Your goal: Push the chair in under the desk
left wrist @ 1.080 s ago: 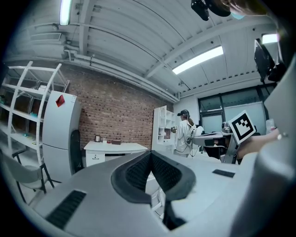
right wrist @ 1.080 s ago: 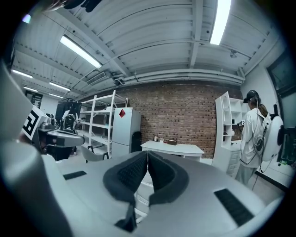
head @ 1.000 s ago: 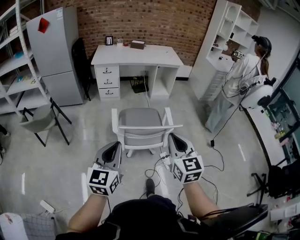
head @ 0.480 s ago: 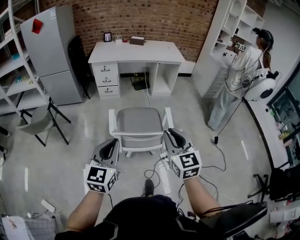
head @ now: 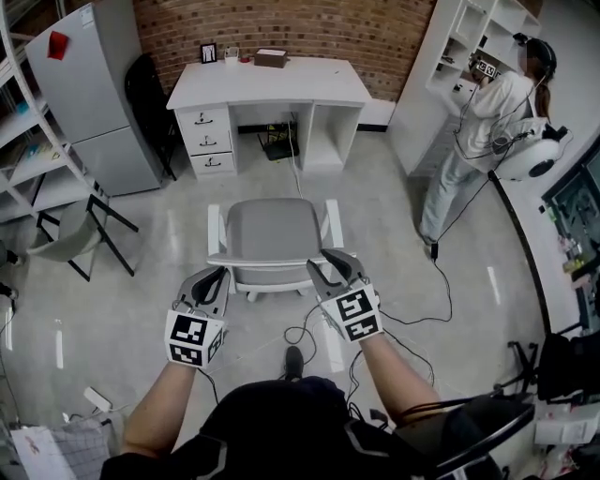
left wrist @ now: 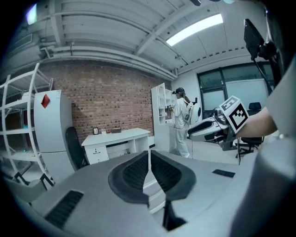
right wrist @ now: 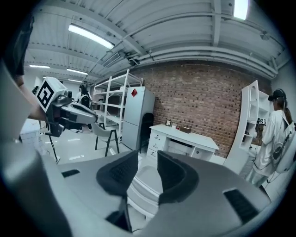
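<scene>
Left gripper [head: 214,278] pinched closed, empty. Right gripper [head: 329,263] jaws just opening, part-way apart, nothing gripped. Both at the white-framed grey chair [head: 267,228] backrest, mid-frame; contact unclear.

Our head view looks from high up and well back from the surface [head: 267,82], facing it and tipped steeply down, so the chair [head: 272,230] lies between us and it. Our left gripper view sits far lower on that same near side, facing nearly level and aimed slightly right of the surface. Our right gripper view sits equally low, aimed slightly left of the surface, with the chair close beneath. All three share the surface, the brick wall [head: 281,23] behind it, the fridge [head: 84,94] at its left and the person [head: 487,112] at the shelves [head: 455,42] to its right.
</scene>
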Demonstrator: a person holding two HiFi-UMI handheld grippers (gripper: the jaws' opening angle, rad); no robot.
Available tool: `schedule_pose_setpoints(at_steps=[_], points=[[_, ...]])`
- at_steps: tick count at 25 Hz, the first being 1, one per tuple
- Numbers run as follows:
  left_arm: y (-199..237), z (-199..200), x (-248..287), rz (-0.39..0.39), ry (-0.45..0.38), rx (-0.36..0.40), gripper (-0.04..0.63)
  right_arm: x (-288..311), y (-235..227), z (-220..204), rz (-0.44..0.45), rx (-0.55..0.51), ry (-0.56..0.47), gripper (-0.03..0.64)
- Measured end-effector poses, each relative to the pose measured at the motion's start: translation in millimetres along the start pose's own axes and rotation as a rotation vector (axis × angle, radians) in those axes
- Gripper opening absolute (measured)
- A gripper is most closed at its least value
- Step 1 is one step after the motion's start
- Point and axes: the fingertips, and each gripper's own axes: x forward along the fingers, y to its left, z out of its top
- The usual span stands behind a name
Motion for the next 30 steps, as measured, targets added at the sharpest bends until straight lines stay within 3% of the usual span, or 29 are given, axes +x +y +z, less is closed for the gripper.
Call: schedule_pose_setpoints(at_steps=[3, 7, 9, 11, 12, 20, 30], points=[[1, -5, 15, 0.007, 0.02, -0.018, 0.009, 11, -7, -11, 0.031, -0.002, 0.017, 0.137], [1, -16, 33, 0.008, 0.066, 0.024, 0.009, 26, -11, -24, 0.072, -0.027, 0.047, 0.152], [1, -22, 43, 0.001, 0.102, 0.074, 0.023, 33, -10, -31, 0.102, -0.056, 0.068, 0.169], [-3, -29, 54, -0.014, 0.14, 0.117, 0.134, 40, -9, -43, 0.14, -0.102, 0.095, 0.181], [-6, -32, 60, -0.016, 0.156, 0.136, 0.144, 42, -8, -51, 0.161, -0.132, 0.114, 0.189], [-25, -84, 94, -0.051, 0.356, 0.309, 0.191, 66, 3, -109, 0.327, -0.365, 0.239, 0.256], [-29, -134, 119, -0.126, 0.57, 0.562, 0.213, 93, 10, -148, 0.381, -0.569, 0.336, 0.262]])
